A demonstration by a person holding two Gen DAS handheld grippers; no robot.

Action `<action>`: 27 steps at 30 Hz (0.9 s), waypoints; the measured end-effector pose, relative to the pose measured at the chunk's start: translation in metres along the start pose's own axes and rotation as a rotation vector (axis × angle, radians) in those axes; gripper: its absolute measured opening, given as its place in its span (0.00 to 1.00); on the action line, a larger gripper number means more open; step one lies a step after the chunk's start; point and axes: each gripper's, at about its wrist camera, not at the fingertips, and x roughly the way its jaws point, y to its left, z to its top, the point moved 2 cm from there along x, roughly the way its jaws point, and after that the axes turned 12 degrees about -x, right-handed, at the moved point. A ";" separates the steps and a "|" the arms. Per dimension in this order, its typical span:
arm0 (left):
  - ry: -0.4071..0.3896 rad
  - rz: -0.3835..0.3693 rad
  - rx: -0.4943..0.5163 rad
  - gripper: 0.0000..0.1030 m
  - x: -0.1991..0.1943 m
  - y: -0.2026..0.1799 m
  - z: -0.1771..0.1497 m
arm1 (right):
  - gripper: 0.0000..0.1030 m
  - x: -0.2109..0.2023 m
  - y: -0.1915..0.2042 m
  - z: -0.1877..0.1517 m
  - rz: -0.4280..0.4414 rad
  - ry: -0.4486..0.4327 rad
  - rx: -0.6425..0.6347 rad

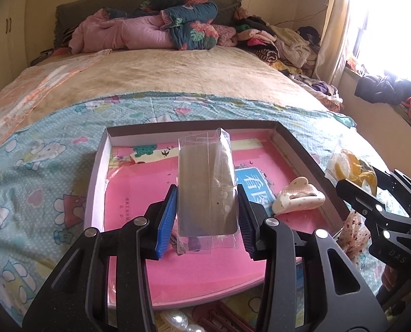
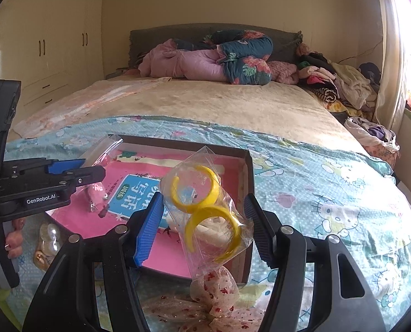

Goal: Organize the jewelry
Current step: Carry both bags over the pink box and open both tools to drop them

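Rumpled quilts [image 1: 177, 25] and clothes pile [image 2: 341, 83] on bed, cream wardrobe [image 2: 47, 44] alongside.

A shallow box [image 1: 310, 163] sits on the bed [image 1: 177, 77], near its foot. In the box, a hair clip [image 1: 298, 199] lies toward the right wall (just beside it). A bow [image 2: 216, 290] rests on the bed before the box's right corner; bedding [image 1: 161, 27] is piled far behind.

The clear packet [image 1: 207, 185] held upright over the shallow box [image 1: 310, 163] hides the box floor behind it; its contents cannot be made out. The pearl hair comb [image 1: 175, 321] below the box is cut off by the bottom edge. The window [image 1: 393, 27] is blown out white.
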 end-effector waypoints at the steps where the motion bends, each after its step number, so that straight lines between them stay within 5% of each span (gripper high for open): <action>1: 0.006 0.002 0.002 0.32 0.002 0.000 -0.001 | 0.56 0.003 0.000 -0.001 0.000 0.004 0.001; 16: 0.009 0.021 0.020 0.39 0.010 0.002 -0.005 | 0.57 0.037 -0.001 -0.010 0.001 0.061 0.010; 27: -0.020 0.015 0.013 0.52 -0.003 0.004 -0.004 | 0.68 0.034 0.005 -0.015 0.014 0.068 0.025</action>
